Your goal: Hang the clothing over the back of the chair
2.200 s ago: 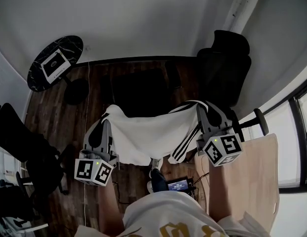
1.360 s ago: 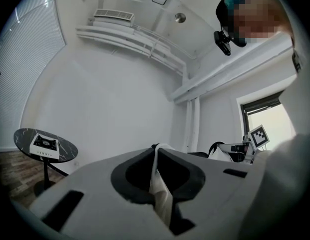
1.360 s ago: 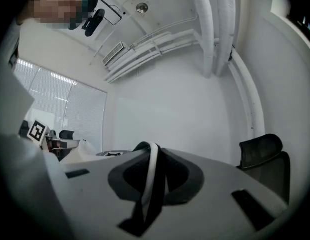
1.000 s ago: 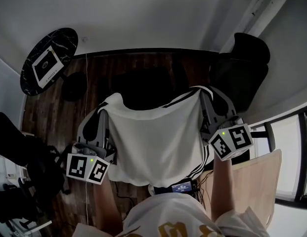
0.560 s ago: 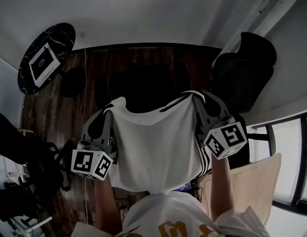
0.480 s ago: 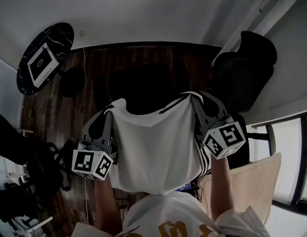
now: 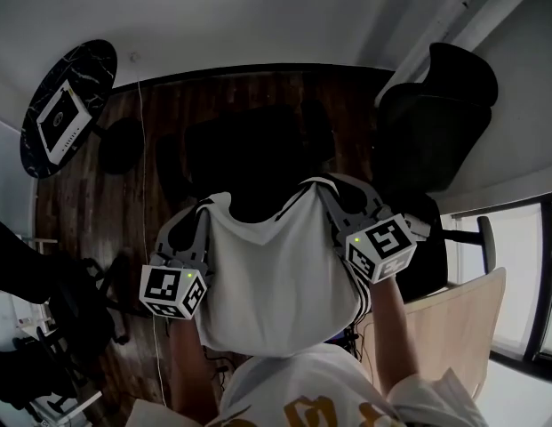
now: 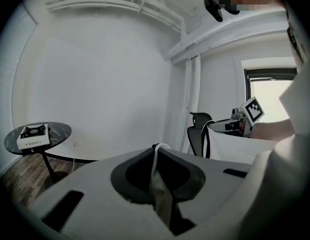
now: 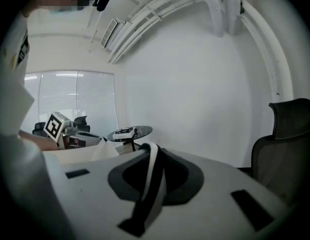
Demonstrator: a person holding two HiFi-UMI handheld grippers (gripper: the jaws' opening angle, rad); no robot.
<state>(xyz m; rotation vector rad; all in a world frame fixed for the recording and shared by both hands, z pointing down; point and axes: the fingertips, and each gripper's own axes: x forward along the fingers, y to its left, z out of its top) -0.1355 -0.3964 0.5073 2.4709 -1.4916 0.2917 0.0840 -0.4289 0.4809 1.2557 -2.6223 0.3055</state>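
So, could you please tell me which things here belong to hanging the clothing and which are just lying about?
In the job: white striped clothing, gripped by left gripper and right gripper; dark chair in front.
Lying about: round marble table, white box on it, black office chair at the right.

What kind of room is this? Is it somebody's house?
Probably an office, not a house: there is a black office chair, a small round table on a wooden floor, and a big window with blinds.
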